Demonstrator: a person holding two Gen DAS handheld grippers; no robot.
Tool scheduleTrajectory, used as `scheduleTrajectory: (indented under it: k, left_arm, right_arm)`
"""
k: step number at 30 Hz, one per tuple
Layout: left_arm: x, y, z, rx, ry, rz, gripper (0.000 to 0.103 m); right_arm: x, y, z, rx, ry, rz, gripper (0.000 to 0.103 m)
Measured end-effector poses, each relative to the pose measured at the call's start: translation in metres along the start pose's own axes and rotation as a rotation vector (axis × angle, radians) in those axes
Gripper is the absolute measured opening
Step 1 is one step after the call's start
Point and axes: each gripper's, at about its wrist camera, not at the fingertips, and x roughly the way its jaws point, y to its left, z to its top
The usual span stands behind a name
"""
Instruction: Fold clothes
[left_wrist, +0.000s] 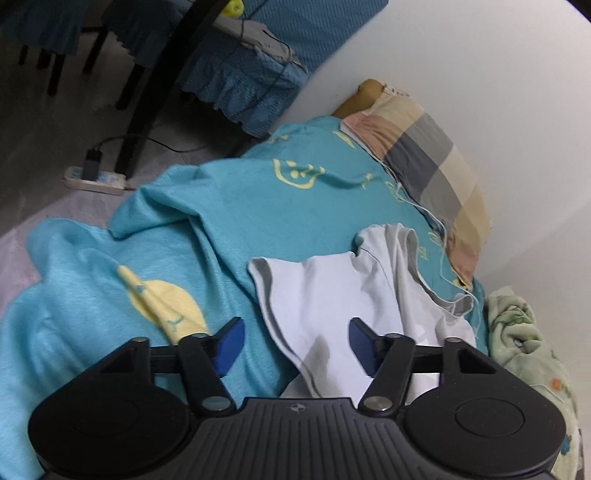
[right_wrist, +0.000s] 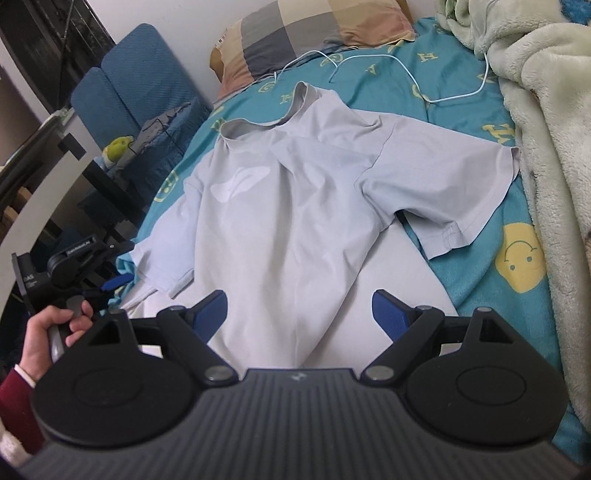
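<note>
Lettering on the teal blanket (right_wrist: 461, 280) reads as scattered yellow capitals, "H", "A" and "V" among them, with yellow smiley faces; small white print on the left gripper's black housing at the left edge of the right wrist view is too small to read. Pale grey T-shirt (right_wrist: 295, 206) lies spread face up across the blanket in the centre of that view, collar toward the top, a faint white mark on its chest, one sleeve stretched to the right. Right gripper (right_wrist: 300, 314) hovers over the shirt's lower hem, blue pads wide apart, holding nothing. Left gripper (left_wrist: 296, 343) also stands spread, empty, above the shirt's edge at lower centre. Checked pillow (right_wrist: 314, 33) sits at the top against a white wall. Cream fleece blanket (right_wrist: 546, 129) fills the right side. White cable (right_wrist: 436, 98) trails across the upper bedding. Blue chair (right_wrist: 140, 92) stands at upper left.
</note>
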Motion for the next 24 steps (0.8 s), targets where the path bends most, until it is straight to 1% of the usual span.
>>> scheduleTrajectory:
  k: [1,2,3,5,6,9,11,13,16,18,20,22,24]
  left_arm:
    - [0.004,0.000,0.000,0.002,0.001,-0.009,0.049]
    - [0.007,-0.001,0.000,0.007,-0.003,-0.014,0.046]
    - [0.010,-0.003,0.000,0.018,-0.011,-0.020,0.040]
    - [0.014,-0.007,-0.001,0.051,-0.032,-0.026,0.021]
    - [0.014,-0.009,-0.002,0.063,-0.046,-0.024,0.004]
    - [0.008,-0.017,0.000,0.093,-0.110,-0.019,0.003]
    - [0.002,-0.025,0.008,0.116,-0.148,-0.010,0.003]
    - [-0.004,-0.036,0.025,0.136,-0.184,0.004,0.003]
    - [-0.012,-0.055,0.064,0.194,-0.263,0.043,0.003]
    - [-0.012,-0.072,0.096,0.246,-0.303,0.088,0.003]
    - [-0.002,-0.090,0.130,0.302,-0.323,0.154,0.003]
    - [0.015,-0.105,0.161,0.360,-0.328,0.230,0.003]
    - [0.039,-0.113,0.182,0.432,-0.310,0.318,0.003]
  right_arm:
    - [0.001,0.000,0.000,0.000,0.002,-0.003,0.087]
    - [0.002,0.000,-0.001,-0.002,0.003,-0.004,0.087]
    - [0.003,0.001,-0.001,-0.003,0.005,-0.005,0.087]
    - [0.004,0.001,-0.001,-0.006,0.007,-0.008,0.087]
    - [0.005,0.001,-0.002,-0.007,0.008,-0.010,0.087]
    - [0.007,0.002,-0.003,-0.011,0.012,-0.014,0.087]
    - [0.009,0.002,-0.003,-0.014,0.014,-0.017,0.087]
    - [0.011,0.003,-0.003,-0.016,0.016,-0.019,0.087]
    - [0.018,0.005,-0.001,-0.019,0.018,-0.018,0.087]
    - [0.023,0.006,0.001,-0.021,0.019,-0.018,0.087]
    - [0.029,0.007,0.003,-0.024,0.019,-0.017,0.087]
    - [0.037,0.009,0.007,-0.030,0.012,-0.018,0.087]
    - [0.044,0.011,0.011,-0.051,-0.001,-0.033,0.087]
